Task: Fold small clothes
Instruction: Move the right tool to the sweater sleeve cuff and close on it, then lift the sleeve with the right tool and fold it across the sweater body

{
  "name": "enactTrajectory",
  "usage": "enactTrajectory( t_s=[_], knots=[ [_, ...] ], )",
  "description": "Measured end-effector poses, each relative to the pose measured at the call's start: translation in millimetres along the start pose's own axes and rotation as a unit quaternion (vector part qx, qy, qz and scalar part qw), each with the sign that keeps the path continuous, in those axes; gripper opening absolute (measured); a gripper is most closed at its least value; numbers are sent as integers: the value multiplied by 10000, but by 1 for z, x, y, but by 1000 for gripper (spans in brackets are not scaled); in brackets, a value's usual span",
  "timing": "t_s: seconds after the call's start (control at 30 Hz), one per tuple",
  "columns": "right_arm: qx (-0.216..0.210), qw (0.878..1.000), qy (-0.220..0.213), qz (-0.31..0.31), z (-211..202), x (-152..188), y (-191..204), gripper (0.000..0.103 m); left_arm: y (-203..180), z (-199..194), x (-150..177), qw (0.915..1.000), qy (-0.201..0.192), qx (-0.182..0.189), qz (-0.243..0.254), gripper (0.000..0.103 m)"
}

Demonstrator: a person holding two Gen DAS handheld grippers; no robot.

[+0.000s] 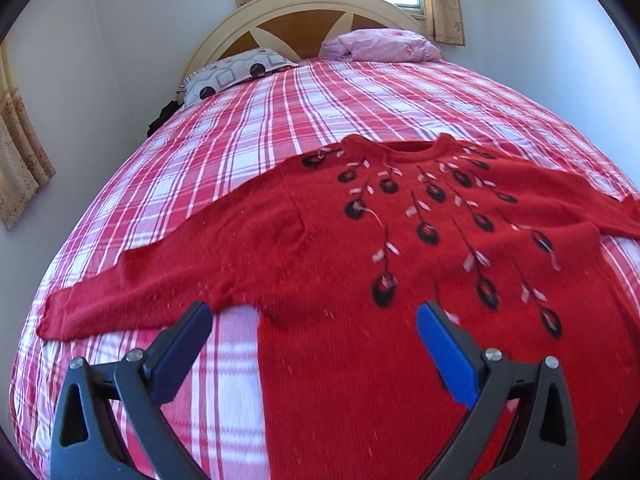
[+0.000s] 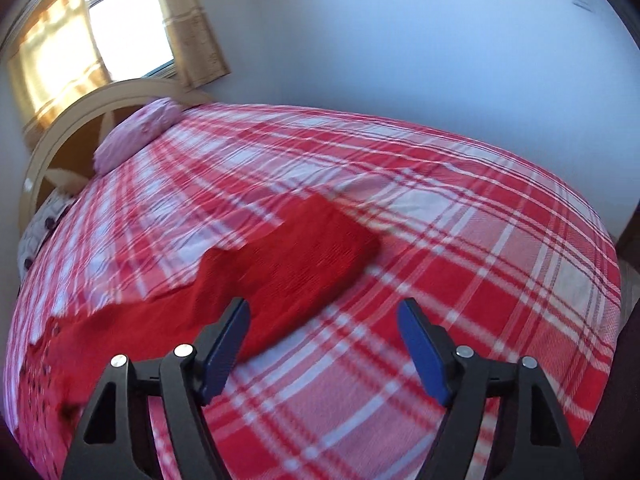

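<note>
I see a red sweater (image 1: pixel 320 240) made of fuzzy knitted wool, soft and matt, with little pale lint bits on it. The checked bed sheet (image 1: pixel 240 128) is thin woven cloth, a bit crinkly. My left gripper (image 1: pixel 314 316) has matt black plastic arms, shiny metal bolts and ribbed blue pads (image 1: pixel 446 354). The headboard (image 1: pixel 296 20) looks like smooth painted wood with brown panels.

Daylight came through the window (image 2: pixel 120 32), overexposed behind the curtains (image 1: pixel 444 4). Both fisheye views bent strongly at the dark corners. The right wrist view was motion-blurred; the left was sharper.
</note>
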State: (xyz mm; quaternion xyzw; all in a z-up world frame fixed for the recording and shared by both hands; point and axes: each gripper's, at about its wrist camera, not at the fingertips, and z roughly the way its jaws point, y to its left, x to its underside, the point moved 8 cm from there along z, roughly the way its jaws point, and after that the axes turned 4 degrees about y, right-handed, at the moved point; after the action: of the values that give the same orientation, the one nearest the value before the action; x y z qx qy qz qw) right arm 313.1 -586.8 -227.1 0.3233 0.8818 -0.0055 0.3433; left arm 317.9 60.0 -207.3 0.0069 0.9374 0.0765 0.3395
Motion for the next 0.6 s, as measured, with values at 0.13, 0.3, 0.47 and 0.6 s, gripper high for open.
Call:
enactTrajectory(
  t_s=[0.13,0.3,0.47,0.6],
  knots=[
    [81,9998,71,193,18,-15,-13,70,2,23,-7,9998,184,-29,-14,103],
    [-116,9990,288,331,40,-22,-14,61,3,44,-15,9994,330,-47,-49,103],
    [-176,9990,336,218,47,-26,-8,30,-1,63,-10,9982,575,90,-140,103],
    [-222,9993,282,-39,39,-27,7,16,-2,71,-3,9975,675,174,-142,103]
  ],
)
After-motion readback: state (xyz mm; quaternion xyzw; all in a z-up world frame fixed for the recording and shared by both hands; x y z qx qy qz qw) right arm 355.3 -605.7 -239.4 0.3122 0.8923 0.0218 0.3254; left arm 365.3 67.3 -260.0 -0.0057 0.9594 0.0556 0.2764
